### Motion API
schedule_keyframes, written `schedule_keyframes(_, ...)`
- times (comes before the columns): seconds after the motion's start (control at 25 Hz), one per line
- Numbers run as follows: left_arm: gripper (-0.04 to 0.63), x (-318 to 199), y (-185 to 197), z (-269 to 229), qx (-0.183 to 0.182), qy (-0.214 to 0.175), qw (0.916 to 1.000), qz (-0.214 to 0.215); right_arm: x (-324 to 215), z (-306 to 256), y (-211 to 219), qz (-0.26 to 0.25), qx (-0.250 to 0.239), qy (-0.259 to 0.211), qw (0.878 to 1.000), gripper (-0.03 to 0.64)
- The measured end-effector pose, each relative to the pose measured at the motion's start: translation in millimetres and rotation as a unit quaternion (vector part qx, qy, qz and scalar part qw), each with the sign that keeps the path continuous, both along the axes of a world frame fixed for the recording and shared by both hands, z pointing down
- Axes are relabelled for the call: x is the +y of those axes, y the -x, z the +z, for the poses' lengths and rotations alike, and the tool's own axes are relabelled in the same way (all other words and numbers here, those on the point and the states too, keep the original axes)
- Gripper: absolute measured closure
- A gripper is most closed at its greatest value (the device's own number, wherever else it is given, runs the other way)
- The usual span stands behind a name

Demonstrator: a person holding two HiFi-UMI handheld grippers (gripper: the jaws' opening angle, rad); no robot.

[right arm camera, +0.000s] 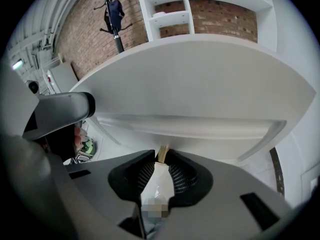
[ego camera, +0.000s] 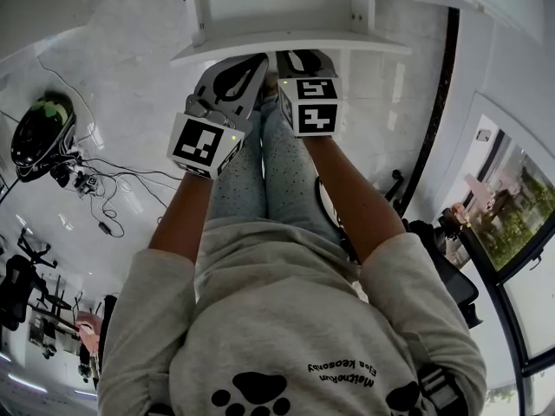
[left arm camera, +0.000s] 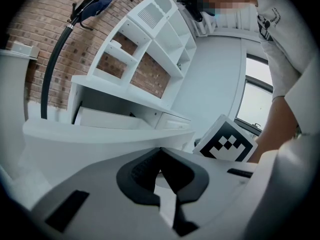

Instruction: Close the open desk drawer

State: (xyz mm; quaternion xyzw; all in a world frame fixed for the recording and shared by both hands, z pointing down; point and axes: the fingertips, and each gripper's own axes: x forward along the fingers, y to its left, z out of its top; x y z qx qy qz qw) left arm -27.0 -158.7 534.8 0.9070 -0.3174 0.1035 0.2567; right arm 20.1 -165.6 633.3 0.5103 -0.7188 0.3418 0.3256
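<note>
The white desk's drawer stands pulled out toward me; its front panel [ego camera: 286, 46] crosses the top of the head view, with the side walls [ego camera: 199, 7] behind it. Both grippers are close up against that front. My left gripper [ego camera: 247, 72] is at the panel's left half, its tips [left arm camera: 160, 151] together with nothing in them. The drawer front [left arm camera: 100, 136] lies just ahead of it, the drawer box [left arm camera: 107, 118] behind. My right gripper [ego camera: 305, 59] is beside it; its jaw tips [right arm camera: 162, 155] stand slightly apart below the drawer front [right arm camera: 200, 84], holding nothing I can make out.
A shelf unit [left arm camera: 150, 39] rises over the desk against a brick wall [right arm camera: 210, 11]. A coat stand [right arm camera: 116, 14] is to the left. A helmet [ego camera: 39, 133] and cables [ego camera: 113, 180] lie on the floor. My legs [ego camera: 269, 180] are below the grippers.
</note>
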Motion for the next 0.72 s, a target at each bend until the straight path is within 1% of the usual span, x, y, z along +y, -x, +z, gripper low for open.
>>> schedule_keyframes(0.24, 0.578, -15, 9, 0, -0.011, -0.005, 0.9999, -0.005, -13, 2, 6, -0.003, 0.000, -0.001, 1.000, 0.511)
schedule_keyframes(0.36, 0.578, -22, 9, -3, -0.012, -0.007, 0.9998, -0.016, -21, -2, 4, -0.004, -0.002, -0.004, 1.000, 0.511)
schedule_keyframes(0.48, 0.578, -28, 10, -2, -0.014, -0.001, 0.9996, -0.024, -26, -1, 5, -0.007, -0.003, 0.002, 1.000, 0.511)
schedule_keyframes(0.72, 0.578, -57, 11, -2, -0.015, 0.002, 0.9988, -0.047, -54, 0, 5, -0.008, -0.016, 0.011, 1.000, 0.511)
